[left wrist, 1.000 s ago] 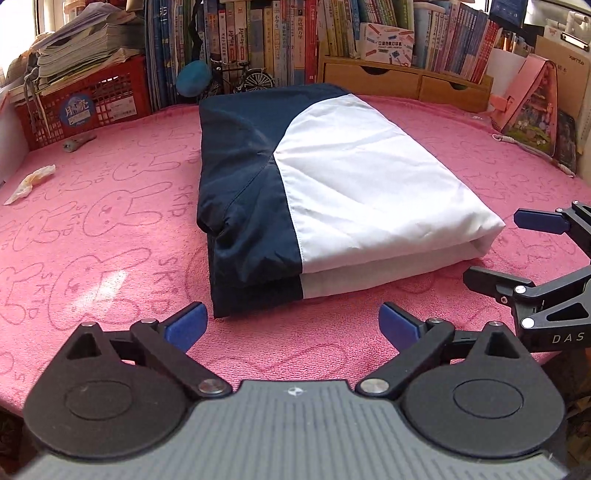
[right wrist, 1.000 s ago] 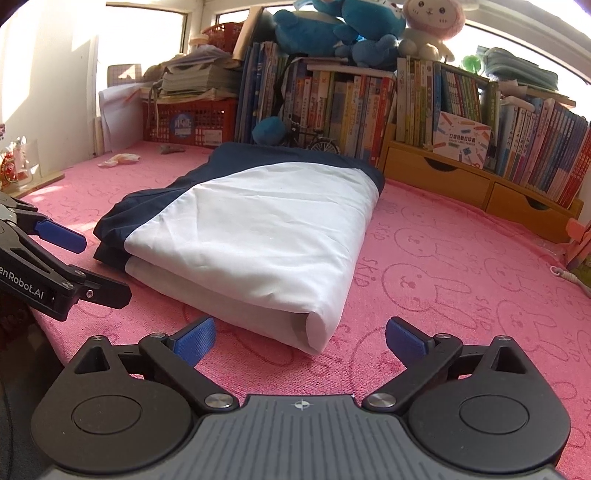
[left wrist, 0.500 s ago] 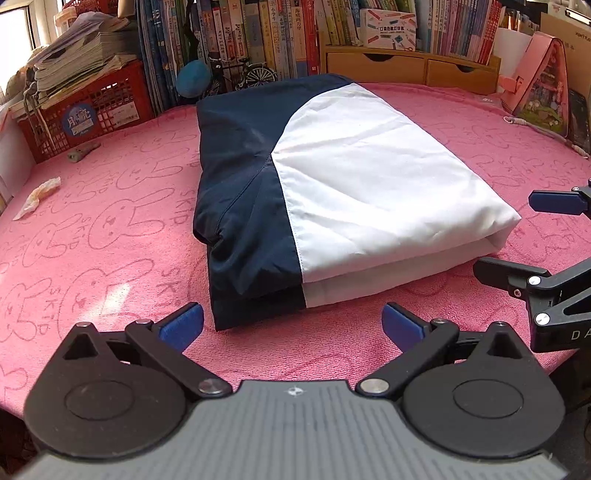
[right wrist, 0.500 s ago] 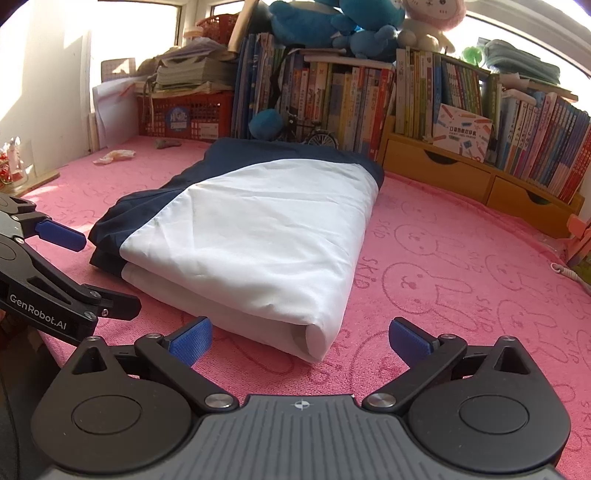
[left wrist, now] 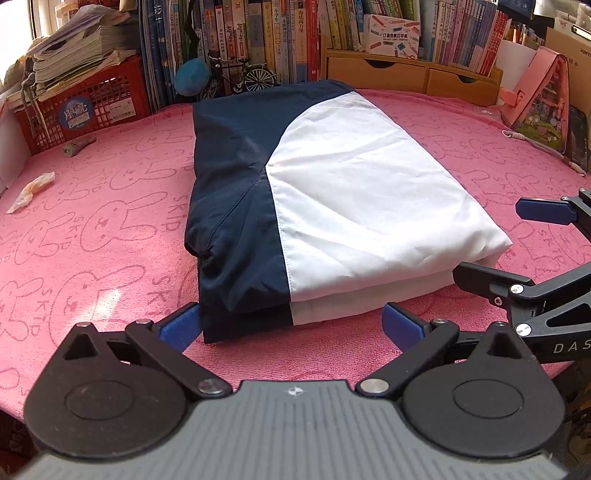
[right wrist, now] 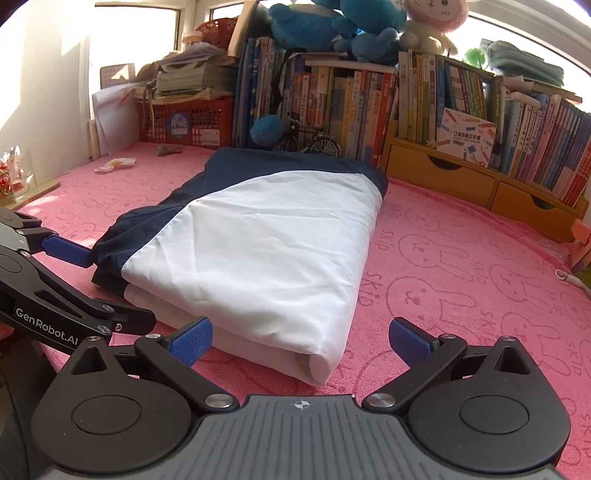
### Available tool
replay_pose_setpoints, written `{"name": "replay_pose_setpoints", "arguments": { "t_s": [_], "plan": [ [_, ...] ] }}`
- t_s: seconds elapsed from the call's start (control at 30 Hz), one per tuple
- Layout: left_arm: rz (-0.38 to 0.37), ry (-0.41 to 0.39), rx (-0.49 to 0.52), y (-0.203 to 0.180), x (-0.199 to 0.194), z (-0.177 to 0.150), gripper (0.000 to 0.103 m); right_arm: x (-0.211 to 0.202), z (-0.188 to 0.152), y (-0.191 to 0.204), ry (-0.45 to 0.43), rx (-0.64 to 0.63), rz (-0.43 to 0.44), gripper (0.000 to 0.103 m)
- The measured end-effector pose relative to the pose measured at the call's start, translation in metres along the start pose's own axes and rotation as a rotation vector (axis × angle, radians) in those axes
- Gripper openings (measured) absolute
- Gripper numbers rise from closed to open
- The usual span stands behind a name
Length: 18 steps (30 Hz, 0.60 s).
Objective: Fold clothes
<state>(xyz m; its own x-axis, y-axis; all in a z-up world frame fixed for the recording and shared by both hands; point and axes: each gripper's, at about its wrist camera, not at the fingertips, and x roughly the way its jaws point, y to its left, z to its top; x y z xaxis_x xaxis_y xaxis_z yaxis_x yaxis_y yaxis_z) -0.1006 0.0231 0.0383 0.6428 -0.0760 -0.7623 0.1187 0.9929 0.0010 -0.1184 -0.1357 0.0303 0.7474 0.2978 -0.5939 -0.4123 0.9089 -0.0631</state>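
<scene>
A folded navy and white garment (left wrist: 317, 199) lies as a thick rectangular stack on the pink bunny-print cloth (left wrist: 92, 236). My left gripper (left wrist: 291, 326) is open at the stack's near edge, its left blue pad touching the navy corner. My right gripper (right wrist: 301, 341) is open too, with the white folded corner (right wrist: 317, 365) lying between its pads. The garment (right wrist: 258, 251) fills the middle of the right wrist view. Each gripper shows in the other's view: the right one (left wrist: 517, 240) at the right edge, the left one (right wrist: 96, 288) at the left edge.
Books on shelves (right wrist: 369, 96) and wooden drawers (left wrist: 406, 74) line the far side. A red crate with papers (left wrist: 85, 107) stands back left, plush toys (right wrist: 351, 26) sit on top. A crumpled wrapper (left wrist: 33, 186) and a pink house-shaped toy (left wrist: 543, 107) lie on the cloth's edges.
Both grippers have moved forward toward the folded garment, whose near edge now reaches their pads. The garment itself has stayed in place.
</scene>
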Motion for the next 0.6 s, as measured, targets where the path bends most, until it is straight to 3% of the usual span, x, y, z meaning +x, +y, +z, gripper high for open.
{"name": "replay_pose_setpoints", "arguments": {
  "t_s": [0.6],
  "plan": [
    [-0.023,0.041,-0.043,0.0061,0.0023,0.0023,0.103,0.0003,0.0082,0.0017,-0.005,0.005,0.013,0.103]
  ]
}}
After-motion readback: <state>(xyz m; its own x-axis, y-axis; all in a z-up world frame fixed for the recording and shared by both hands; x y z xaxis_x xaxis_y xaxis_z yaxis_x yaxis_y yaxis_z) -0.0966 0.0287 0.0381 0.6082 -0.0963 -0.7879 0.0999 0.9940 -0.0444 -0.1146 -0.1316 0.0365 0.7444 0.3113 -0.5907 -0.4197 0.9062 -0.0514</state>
